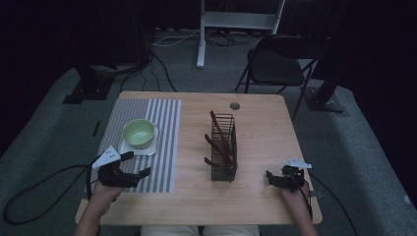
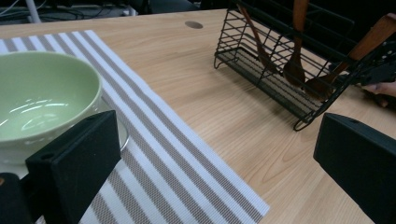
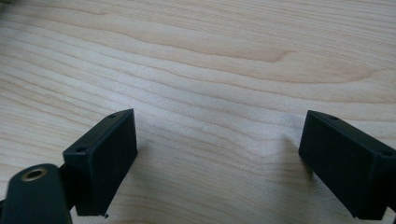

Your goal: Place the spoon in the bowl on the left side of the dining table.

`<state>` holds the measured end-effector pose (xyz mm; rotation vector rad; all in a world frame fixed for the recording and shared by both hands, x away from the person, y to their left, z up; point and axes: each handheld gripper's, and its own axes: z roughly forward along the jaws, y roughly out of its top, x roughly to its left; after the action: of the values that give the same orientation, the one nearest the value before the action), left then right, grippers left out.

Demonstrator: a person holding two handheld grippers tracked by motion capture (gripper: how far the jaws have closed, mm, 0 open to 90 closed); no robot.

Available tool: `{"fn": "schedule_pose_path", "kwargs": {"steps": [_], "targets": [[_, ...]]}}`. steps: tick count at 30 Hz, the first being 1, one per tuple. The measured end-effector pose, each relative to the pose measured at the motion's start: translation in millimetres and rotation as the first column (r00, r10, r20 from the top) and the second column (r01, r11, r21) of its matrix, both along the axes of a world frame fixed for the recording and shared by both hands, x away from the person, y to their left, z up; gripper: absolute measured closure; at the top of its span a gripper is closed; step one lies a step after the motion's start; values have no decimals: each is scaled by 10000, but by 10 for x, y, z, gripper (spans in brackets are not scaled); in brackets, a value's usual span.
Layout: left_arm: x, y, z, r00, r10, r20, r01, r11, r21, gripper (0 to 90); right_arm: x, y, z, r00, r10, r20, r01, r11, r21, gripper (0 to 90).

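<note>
**Green bowl beside a wide-open left gripper: the risks and the room**

Green and glossy, the bowl [image 1: 138, 133] sits on a small pale dish [image 1: 147, 147] on the striped placemat [image 1: 164, 142], in the table's left half. The left gripper [image 1: 132, 164] is just in front of it, jaws spread wide and empty; in the left gripper view the bowl [image 2: 44, 100] lies behind the left jaw rather than between the two.

A straight closing there would likely catch nothing, or clip the rim and tip the bowl off its dish. The glaze looks slippery, so a shallow bite on the wall could slide. Pushing the bowl could also drag the mat, which lies loose on the wooden table [image 1: 260, 196].

To the right, the black wire rack [image 1: 223, 147] holds wooden utensils [image 1: 216, 140] leaning out over its left side; a wide sweep that way could snag a handle. Bare table between mat and rack gives fair room.

The right gripper [image 1: 273, 178] rests low near the front right edge, jaws wide apart over bare wood, holding nothing; in the right gripper view nothing crowds it [image 3: 217, 154]. The near edge is close behind both hands.
</note>
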<state>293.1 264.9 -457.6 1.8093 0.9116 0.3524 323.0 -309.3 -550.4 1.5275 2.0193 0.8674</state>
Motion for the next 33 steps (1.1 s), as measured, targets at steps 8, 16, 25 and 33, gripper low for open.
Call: {"fn": "schedule_pose_path", "kwargs": {"steps": [8, 16, 25, 33], "targets": [[59, -115, 90, 9990, -387, 232, 389, 9992, -70, 6, 1, -1, 0, 10000, 7, 3, -7, 10000, 5, 107], [164, -251, 166, 9965, -732, 406, 737, 9972, -89, 29, 3, -1, 0, 10000, 10, 0, -10, 10000, -4, 108], [286, -421, 234, 9932, -1072, 457, 1078, 9941, -99, 29, 3, -1, -1, 10000, 9, 11, -9, 10000, -3, 108], [376, -586, 259, 9870, -1542, 451, 1546, 9880, -51, 29, 4, 1, -1, 10000, 10, 6, -10, 10000, 0, 108]]}}
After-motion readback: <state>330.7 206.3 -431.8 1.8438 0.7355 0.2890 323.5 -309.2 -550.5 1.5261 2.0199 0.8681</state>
